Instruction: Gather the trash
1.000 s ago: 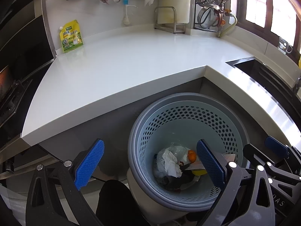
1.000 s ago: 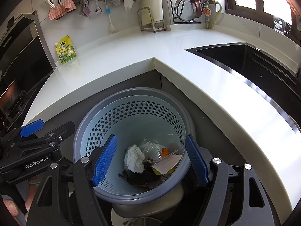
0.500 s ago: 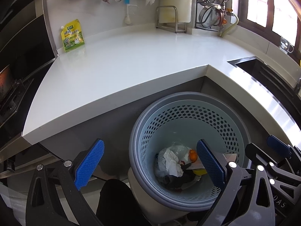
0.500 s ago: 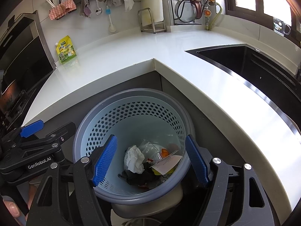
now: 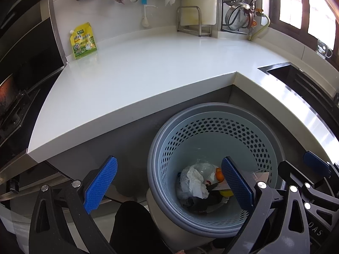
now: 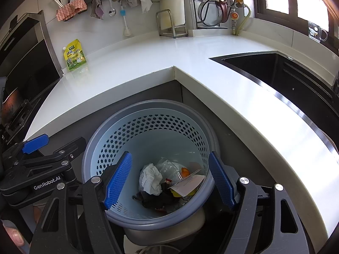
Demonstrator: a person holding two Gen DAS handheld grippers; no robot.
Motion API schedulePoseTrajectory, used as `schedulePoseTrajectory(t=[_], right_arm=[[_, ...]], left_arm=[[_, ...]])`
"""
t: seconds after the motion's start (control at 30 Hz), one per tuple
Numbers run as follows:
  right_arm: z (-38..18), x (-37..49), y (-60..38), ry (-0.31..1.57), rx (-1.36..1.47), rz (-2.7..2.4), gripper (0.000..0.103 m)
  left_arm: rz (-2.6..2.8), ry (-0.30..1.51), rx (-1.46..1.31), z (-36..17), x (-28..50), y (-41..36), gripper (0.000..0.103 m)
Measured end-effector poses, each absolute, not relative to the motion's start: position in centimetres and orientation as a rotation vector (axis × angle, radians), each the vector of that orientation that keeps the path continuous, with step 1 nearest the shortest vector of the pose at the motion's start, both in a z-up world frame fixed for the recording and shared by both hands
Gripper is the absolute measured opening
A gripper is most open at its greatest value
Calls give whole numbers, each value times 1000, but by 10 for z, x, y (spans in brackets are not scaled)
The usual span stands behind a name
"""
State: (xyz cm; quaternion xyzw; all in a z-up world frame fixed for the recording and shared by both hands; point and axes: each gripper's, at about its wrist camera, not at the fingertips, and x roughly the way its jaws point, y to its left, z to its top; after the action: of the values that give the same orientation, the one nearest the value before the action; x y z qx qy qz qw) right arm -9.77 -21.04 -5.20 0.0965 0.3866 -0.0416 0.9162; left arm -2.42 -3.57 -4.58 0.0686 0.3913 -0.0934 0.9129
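Blue-padded left gripper (image 5: 169, 186) and right gripper (image 6: 170, 183) hung spread, gripping nothing, above the trash-filled basket (image 6: 118, 139).

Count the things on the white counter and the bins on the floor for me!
Yellow pouch: 1
Metal rack: 1
Perforated bin: 1
Total: 3

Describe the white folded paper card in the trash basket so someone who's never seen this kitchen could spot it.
Find the round blue perforated basket on the floor, tucked into the inner corner of the white countertop. At its bottom lies a trash heap; the card rests on the right side, beside crumpled white tissue. It alone is flat, with straight edges.
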Motion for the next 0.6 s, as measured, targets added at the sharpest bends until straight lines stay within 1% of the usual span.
schedulePoseTrajectory(t=[0.6], right_arm=[[-48, -98, -206, 786, 172, -86, 72]], left_arm=[[-191, 819, 137, -48, -23, -35, 97]])
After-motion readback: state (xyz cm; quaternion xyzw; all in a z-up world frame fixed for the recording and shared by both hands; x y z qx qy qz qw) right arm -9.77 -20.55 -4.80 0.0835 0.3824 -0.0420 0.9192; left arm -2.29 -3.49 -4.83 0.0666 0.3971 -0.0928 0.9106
